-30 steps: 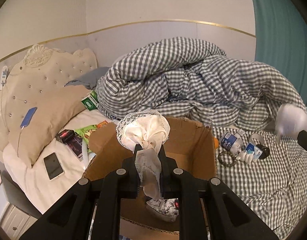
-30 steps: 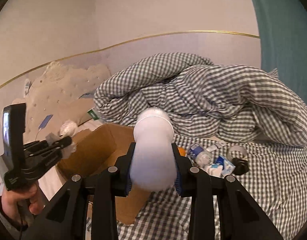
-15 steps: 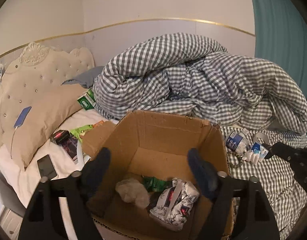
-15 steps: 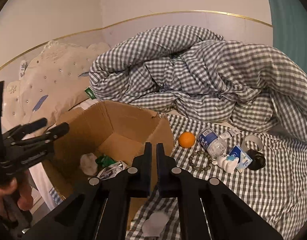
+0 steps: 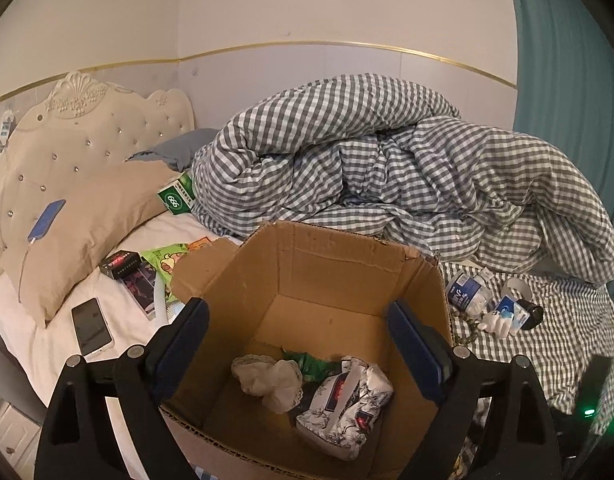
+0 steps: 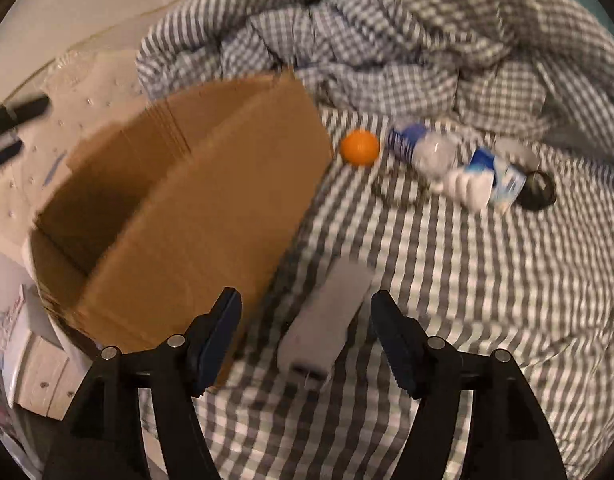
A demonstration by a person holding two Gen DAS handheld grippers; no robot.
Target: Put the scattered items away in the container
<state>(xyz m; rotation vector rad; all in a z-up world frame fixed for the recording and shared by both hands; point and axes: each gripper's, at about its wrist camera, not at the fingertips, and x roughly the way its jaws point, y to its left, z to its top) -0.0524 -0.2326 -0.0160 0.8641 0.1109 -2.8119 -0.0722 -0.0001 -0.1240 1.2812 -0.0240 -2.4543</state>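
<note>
R gripper [image 6: 305, 330]: fingers spread wide, nothing held, hanging over a pale grey-white oblong item [image 6: 325, 320] that lies flat on the checked bed sheet [image 6: 467, 300], just beside the outer wall of the cardboard box [image 6: 211, 216]. View is motion-blurred, so can't tell exactly what the item is; looks like a smooth plastic bottle or case, long axis running away from the cam. Prob. light, stiff, a bit slick. Best hold, I'd judge: across the narrow width near mid-length, one finger each side; soft bedding under it will give, so press down a little before closing.

L gripper [image 5: 299, 344]: fingers also wide apart and empty, poised over the open box [image 5: 339, 264]. Inside already: a crumpled white lace cloth [image 5: 267, 380], a floral-print packet [image 5: 343, 404], something green [image 5: 307, 362] between them.

Still out on the sheet, beyond the box: orange ball [image 6: 360, 147], water bottle [image 6: 423, 148], bead bracelet [image 6: 399, 192], small blue-white carton [image 6: 503, 180], white glove-shaped thing [image 6: 465, 190], dark round object [image 6: 539, 196]. Ball will roll; bracelet is floppy, pinch the strand. On the pillow side: phone [image 5: 91, 326], dark box [image 5: 121, 264], green snack bag [image 5: 169, 258].

Task looks early-to-mid; plenty left.
</note>
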